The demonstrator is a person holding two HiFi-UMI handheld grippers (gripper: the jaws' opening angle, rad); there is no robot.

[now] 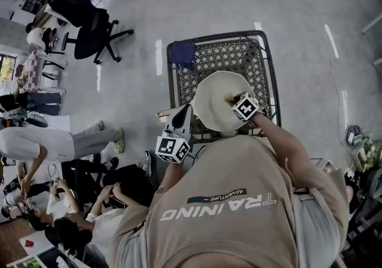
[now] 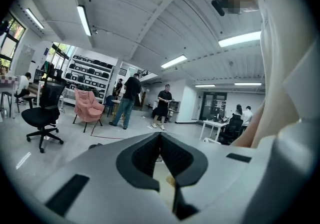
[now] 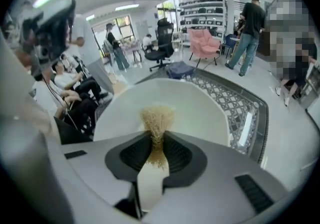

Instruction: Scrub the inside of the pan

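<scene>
Over a metal mesh table [image 1: 239,55] a cream pan [image 1: 218,102] is held tilted. My left gripper [image 1: 182,114] is at the pan's left side, shut on the pan's handle [image 1: 163,114], whose wooden tip sticks out to the left. In the left gripper view the jaws [image 2: 161,140] stand nearly together with a thin tan strip between them, and the pan wall [image 2: 272,68] fills the right edge. My right gripper [image 1: 234,101] reaches into the pan, shut on a tan fibrous scrubber [image 3: 156,118]. The scrubber's tuft rests against the pan's inside [image 3: 195,106].
A dark blue cloth [image 1: 182,53] lies on the table's far left corner. A black office chair [image 1: 89,28] stands on the floor to the left. Several people [image 1: 89,201] sit low at the left, close to my left elbow. A pink armchair [image 3: 204,41] stands farther off.
</scene>
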